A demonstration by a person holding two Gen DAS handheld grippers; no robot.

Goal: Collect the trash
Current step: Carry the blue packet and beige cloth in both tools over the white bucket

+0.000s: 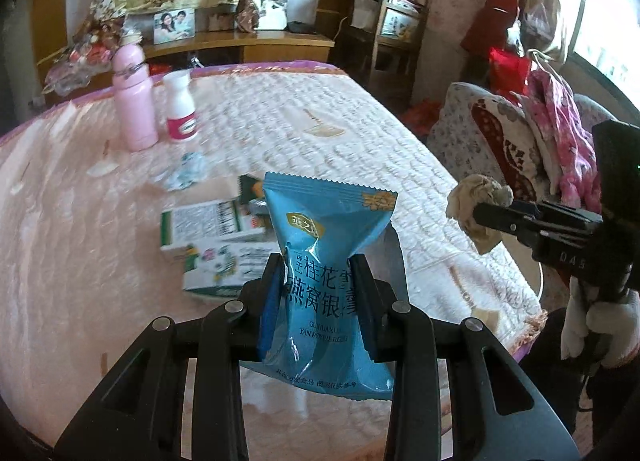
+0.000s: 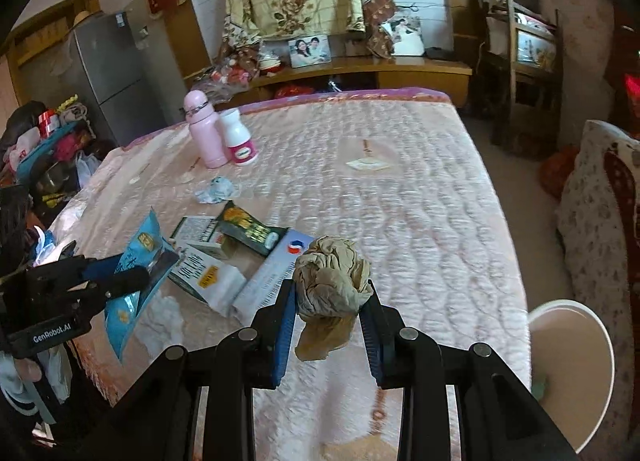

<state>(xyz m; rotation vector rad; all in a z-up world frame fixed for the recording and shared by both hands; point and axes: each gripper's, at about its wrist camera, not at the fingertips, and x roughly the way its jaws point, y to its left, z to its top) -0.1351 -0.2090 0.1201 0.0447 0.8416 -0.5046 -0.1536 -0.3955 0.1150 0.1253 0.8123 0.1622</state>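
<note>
My left gripper (image 1: 318, 265) is shut on a blue snack packet (image 1: 326, 245) and holds it upright above the pink quilted bed (image 1: 280, 117). It also shows in the right wrist view (image 2: 132, 273) at the left, with the packet (image 2: 138, 257) in it. My right gripper (image 2: 330, 289) is shut on a crumpled beige paper wad (image 2: 330, 275) held above the bed near its right edge. In the left wrist view that gripper (image 1: 486, 213) and wad (image 1: 472, 193) are at the right. A crumpled bluish wrapper (image 2: 216, 189) lies on the bed.
Several small cartons (image 2: 208, 257) and a dark green sachet (image 2: 248, 229) lie together on the bed. A pink bottle (image 2: 204, 129) and a white bottle (image 2: 239, 137) stand at the far left. A white bin (image 2: 572, 365) stands beside the bed's right edge. Cushions (image 2: 600, 221) are at the right.
</note>
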